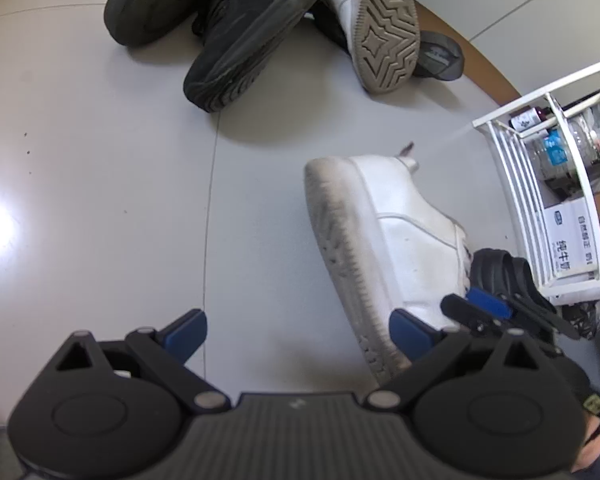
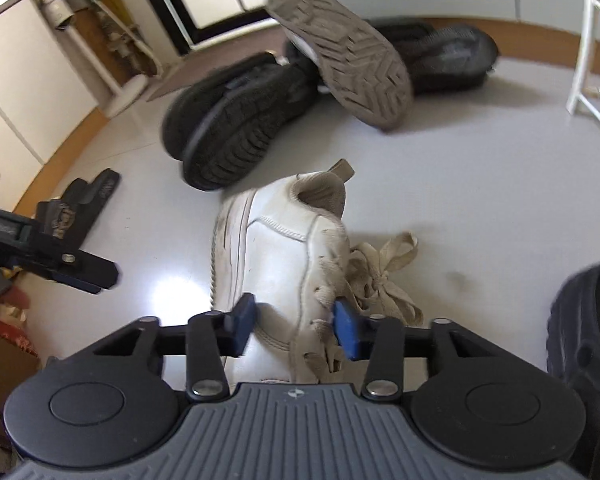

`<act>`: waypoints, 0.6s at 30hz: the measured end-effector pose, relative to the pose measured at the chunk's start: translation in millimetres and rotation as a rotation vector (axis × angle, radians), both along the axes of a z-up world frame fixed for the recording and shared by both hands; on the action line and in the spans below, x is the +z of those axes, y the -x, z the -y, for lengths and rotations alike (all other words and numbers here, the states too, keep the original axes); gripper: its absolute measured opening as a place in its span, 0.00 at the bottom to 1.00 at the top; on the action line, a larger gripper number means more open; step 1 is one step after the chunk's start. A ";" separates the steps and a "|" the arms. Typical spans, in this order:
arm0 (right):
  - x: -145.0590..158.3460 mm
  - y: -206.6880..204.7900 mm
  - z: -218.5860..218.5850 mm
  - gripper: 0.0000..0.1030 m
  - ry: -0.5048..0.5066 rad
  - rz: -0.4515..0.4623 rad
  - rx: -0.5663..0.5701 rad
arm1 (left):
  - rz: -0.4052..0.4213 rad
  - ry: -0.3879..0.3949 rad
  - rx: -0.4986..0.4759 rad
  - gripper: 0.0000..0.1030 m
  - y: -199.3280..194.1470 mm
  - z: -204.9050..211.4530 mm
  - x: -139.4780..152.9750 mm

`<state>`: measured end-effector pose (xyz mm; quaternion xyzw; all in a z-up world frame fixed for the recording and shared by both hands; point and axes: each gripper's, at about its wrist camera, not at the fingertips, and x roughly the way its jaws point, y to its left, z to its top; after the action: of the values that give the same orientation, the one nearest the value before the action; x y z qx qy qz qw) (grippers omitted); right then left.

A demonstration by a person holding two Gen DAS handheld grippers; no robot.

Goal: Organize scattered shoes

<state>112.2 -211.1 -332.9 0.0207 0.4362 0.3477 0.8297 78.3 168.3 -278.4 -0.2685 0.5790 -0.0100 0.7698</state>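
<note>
Right tool is on the white sneaker now, its blue pads set either side of the upper near the laces, one against the outer side wall, the other in at the eyelets. They look pressed in, so I call that a clamp on the shoe. The sneaker lies tipped on its side on the floor, directly ahead of that tool, heel pointing away, laces spilled to the tool's right.

Left tool hangs with its fingers wide apart and nothing between them. The same white sneaker sits just off its right finger, sole edge turned toward it, and the right tool shows beyond, at the shoe's lace end.

The step in hand, I judge, is the pick-up of this one sneaker. Its partner seems to be the white shoe propped sole-out on the heap of black shoes farther ahead of the right tool. A dark clog lies close on that tool's right.

Next move calls for a clean lift without the shoe swinging, since the grip is on soft upper. Then it wants righting sole-down. A white rack stands ahead and right of the left tool, a likely place for it. The free left tool could steady the heel.
</note>
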 end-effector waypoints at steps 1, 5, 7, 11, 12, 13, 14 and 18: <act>2.3 2.1 -2.7 0.33 0.004 0.013 0.015 | 0.000 0.000 0.003 0.96 0.3 -0.8 0.1; 6.9 18.8 -17.0 0.26 0.013 0.050 0.106 | -0.003 -0.002 0.016 0.96 2.4 -4.5 -0.7; 5.8 26.8 -25.8 0.27 0.031 0.070 0.140 | -0.005 -0.002 0.019 0.96 3.7 -5.8 -1.6; 1.1 30.5 -36.2 0.54 0.056 0.053 0.157 | -0.007 0.000 0.022 0.96 6.0 -7.7 -2.6; 0.1 30.5 -36.6 0.60 0.065 0.047 0.155 | -0.008 0.000 0.023 0.96 6.5 -8.2 -2.9; -1.4 30.7 -36.2 0.69 0.073 0.049 0.149 | -0.010 0.001 0.023 0.96 6.8 -8.8 -3.3; -3.0 30.9 -35.9 0.78 0.080 0.050 0.144 | -0.012 0.001 0.024 0.96 7.1 -9.4 -3.8; -15.4 30.7 -37.7 0.87 0.082 0.000 0.161 | -0.014 0.000 0.029 0.96 7.4 -12.0 -3.9</act>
<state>81.5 -173.4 -348.3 -0.0485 0.4502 0.3953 0.7992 70.9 180.3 -282.3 -0.2768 0.5803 0.0029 0.7659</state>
